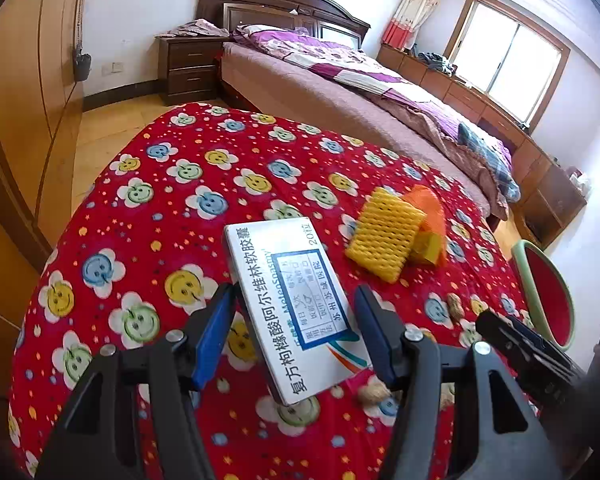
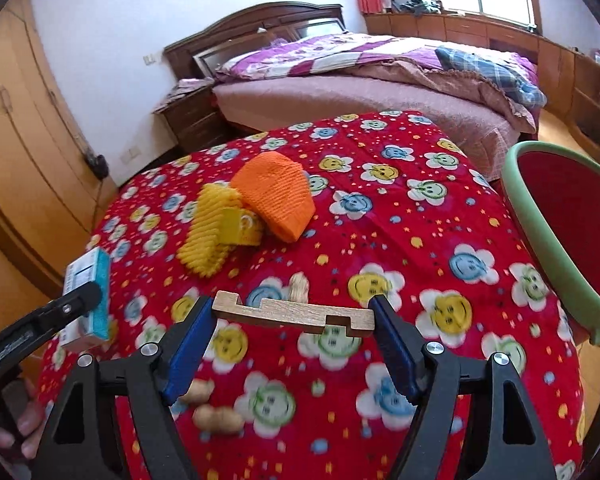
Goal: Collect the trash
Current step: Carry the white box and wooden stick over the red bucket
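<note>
Medicine box (image 1: 296,312) sitting pinched in left claw (image 1: 296,320); wooden piece (image 2: 294,314) spanning right claw (image 2: 294,320), gripped endwise, above table (image 2: 380,208).

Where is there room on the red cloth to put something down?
The cloth is bare right of the orange net, toward the bin, and along its far edge. It's crowded around the yellow net and near the peanuts.
</note>
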